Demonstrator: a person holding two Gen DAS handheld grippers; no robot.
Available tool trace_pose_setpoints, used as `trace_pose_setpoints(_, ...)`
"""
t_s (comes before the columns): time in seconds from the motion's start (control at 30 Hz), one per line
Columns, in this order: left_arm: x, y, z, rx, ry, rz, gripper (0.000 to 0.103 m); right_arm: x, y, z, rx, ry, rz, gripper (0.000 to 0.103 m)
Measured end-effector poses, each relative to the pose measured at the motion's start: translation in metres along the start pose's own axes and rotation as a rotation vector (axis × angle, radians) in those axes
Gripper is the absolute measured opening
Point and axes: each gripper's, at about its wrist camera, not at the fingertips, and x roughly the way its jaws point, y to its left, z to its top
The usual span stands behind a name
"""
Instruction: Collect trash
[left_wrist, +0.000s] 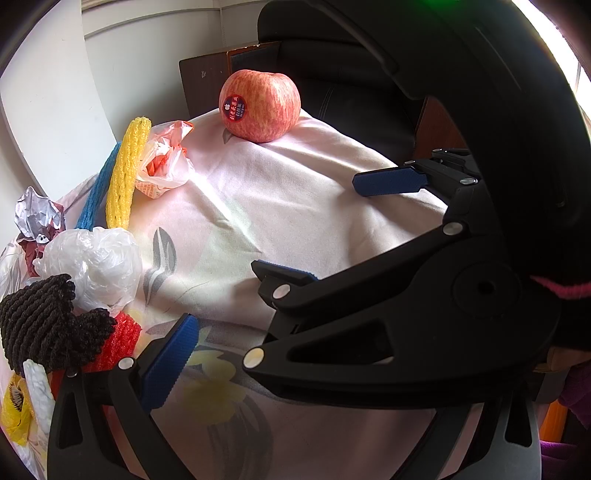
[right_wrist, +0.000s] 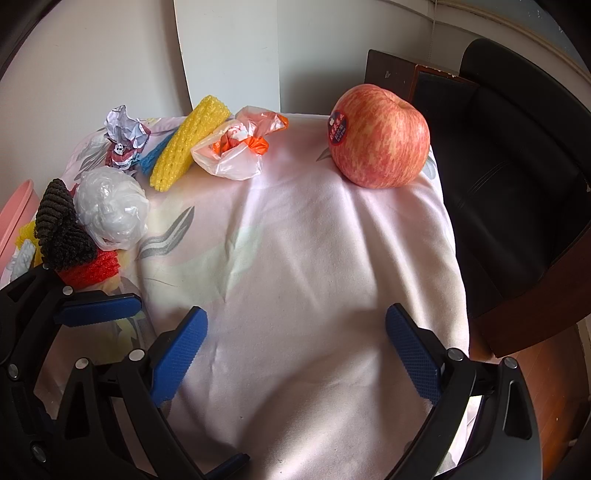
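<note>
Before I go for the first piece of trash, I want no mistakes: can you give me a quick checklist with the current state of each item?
1. Right tool open and empty: ok.
2. Left tool open and empty: ok.
3. Trash within view, e.g. white plastic ball, yellow foam net: ok.
4. Apple set apart from the trash pile: ok.
5. Bare cloth between the tools and the pile: ok.
6. Where the trash goes: cannot tell.

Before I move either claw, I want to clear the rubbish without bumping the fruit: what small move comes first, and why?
Probably ease the open left claw forward to the red foam net just ahead of it. It holds nothing, that scrap lies nearest in the trash cluster, and the apple sits far off on the cloth, which is bare between them.
</note>
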Motion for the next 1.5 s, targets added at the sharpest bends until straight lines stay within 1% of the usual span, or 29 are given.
trace_pose_setpoints(0.7, 0.0, 0.0, 0.001, 0.0, 0.0, 0.001, 0.1, 0.0, 0.0, 0.0, 0.001, 0.0, 0.0, 0.098)
trace_pose_setpoints(0.93, 0.003, 0.001, 0.004, -0.022, -0.001, 0.015, 0.1, 0.0, 0.0, 0.0, 0.001, -0.001, 0.0, 0.098)
trace_pose_setpoints(0.97, 0.003, 0.002, 0.004, -0.022, -0.002, 0.015, 0.099, 0.0, 0.0, 0.0, 0.001, -0.001, 0.0, 0.098)
trace_pose_setpoints(1.03, 0.0, 0.001, 0.004, -0.021, -0.018, 0.02, 0.088, 0.0, 0.0, 0.0, 0.001, -0.001, 0.0, 0.098)
trace_pose_setpoints(1.07, -0.002, 0.001, 0.004, -0.024, -0.026, 0.03, 0.079, 0.0, 0.001, 0.0, 0.001, -0.001, 0.0, 0.098)
trace_pose_setpoints(1.1, -0.004, 0.0, 0.004, -0.029, -0.028, 0.038, 0.074, 0.0, 0.001, -0.001, 0.0, -0.001, -0.001, 0.098)
trace_pose_setpoints(1.17, -0.012, 0.003, 0.002, -0.056, -0.041, 0.045, 0.072, 0.0, 0.0, -0.001, 0.001, 0.0, 0.001, 0.098)
trace_pose_setpoints(1.2, -0.018, 0.004, 0.001, -0.073, -0.053, 0.044, 0.069, -0.001, 0.0, -0.001, 0.001, 0.0, 0.0, 0.098)
trace_pose_setpoints(1.23, -0.024, 0.006, -0.001, -0.088, -0.065, 0.042, 0.068, -0.001, 0.001, -0.001, -0.001, 0.0, -0.001, 0.098)
trace_pose_setpoints(1.33, -0.043, 0.004, -0.008, -0.08, -0.085, 0.053, 0.066, -0.004, 0.0, -0.002, 0.02, 0.002, 0.0, 0.098)
trace_pose_setpoints(1.37, -0.05, 0.003, -0.01, -0.073, -0.098, 0.06, 0.066, -0.008, -0.001, -0.004, 0.039, -0.002, 0.017, 0.098)
trace_pose_setpoints(1.43, -0.063, 0.002, -0.015, -0.068, -0.116, 0.07, 0.066, -0.018, 0.003, -0.005, 0.046, -0.024, 0.044, 0.098)
trace_pose_setpoints(1.5, -0.08, 0.003, -0.02, -0.078, -0.153, 0.097, 0.063, -0.032, 0.01, -0.005, 0.028, -0.062, 0.034, 0.098)
